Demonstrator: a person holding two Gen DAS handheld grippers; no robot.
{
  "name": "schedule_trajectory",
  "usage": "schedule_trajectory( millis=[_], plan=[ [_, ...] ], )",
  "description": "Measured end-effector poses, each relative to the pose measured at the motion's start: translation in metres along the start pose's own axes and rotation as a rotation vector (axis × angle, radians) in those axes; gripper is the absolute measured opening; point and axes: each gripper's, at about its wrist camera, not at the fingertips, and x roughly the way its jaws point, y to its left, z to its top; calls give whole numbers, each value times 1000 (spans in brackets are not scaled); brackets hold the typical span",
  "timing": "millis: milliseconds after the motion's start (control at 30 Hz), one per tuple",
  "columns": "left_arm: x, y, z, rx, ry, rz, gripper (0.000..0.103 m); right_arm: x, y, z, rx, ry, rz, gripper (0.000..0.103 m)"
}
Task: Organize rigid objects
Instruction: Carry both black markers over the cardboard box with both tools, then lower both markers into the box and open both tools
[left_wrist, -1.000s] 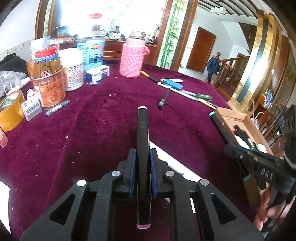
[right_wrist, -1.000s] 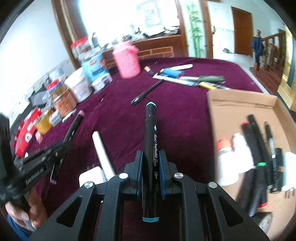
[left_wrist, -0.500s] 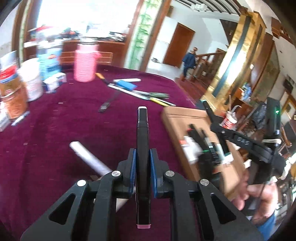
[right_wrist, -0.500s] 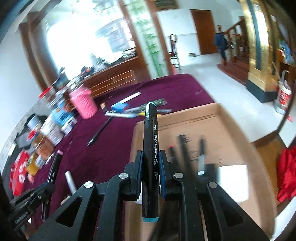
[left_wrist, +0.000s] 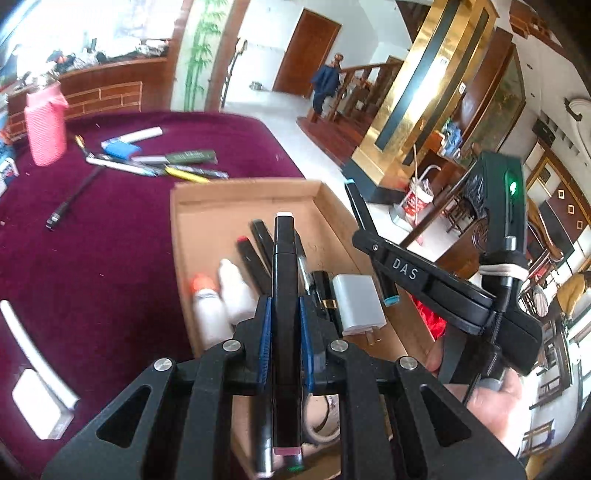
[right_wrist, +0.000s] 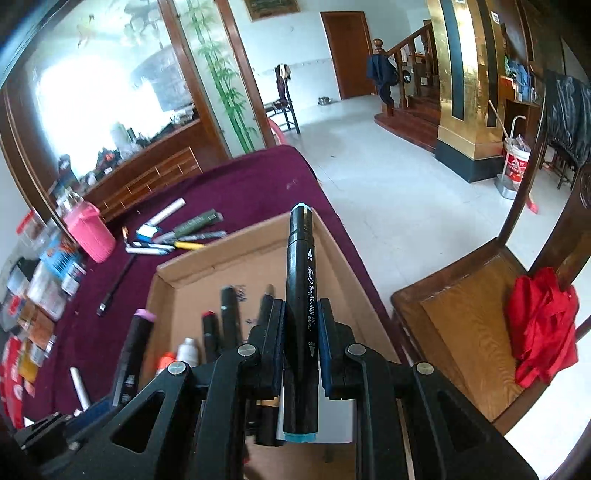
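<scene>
Left gripper (left_wrist: 284, 317) clamping pink-capped marker (left_wrist: 283, 295), right gripper (right_wrist: 301, 332) clamping teal-capped marker (right_wrist: 301, 314), box (left_wrist: 192, 236) contents half-hidden

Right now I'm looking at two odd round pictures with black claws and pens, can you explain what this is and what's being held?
No robot here: a person holds a hand-held gripper in each hand, each with a fisheye camera looking along its fingers. In the left camera's picture, the left hand-held gripper clamps a black marker with a pink end cap. In the right camera's picture, the right hand-held gripper clamps a black marker with a teal end cap. Both hang over a cardboard box holding markers, small bottles and a white charger, on a maroon tablecloth.
</scene>
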Motion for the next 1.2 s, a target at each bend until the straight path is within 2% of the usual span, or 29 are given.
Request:
schedule_trajectory(
  millis=[467,733,1200],
  plan=[
    [24,-8,-14,-6,53,9,12,9,-8,-6,-27,92,11,15],
    [30,7,-16,-53,58,30,12,15,2,-11,-59,139,39,14],
    [34,16,-19,-76,64,21,12,14,17,-16,-96,153,64,14]
  ],
)
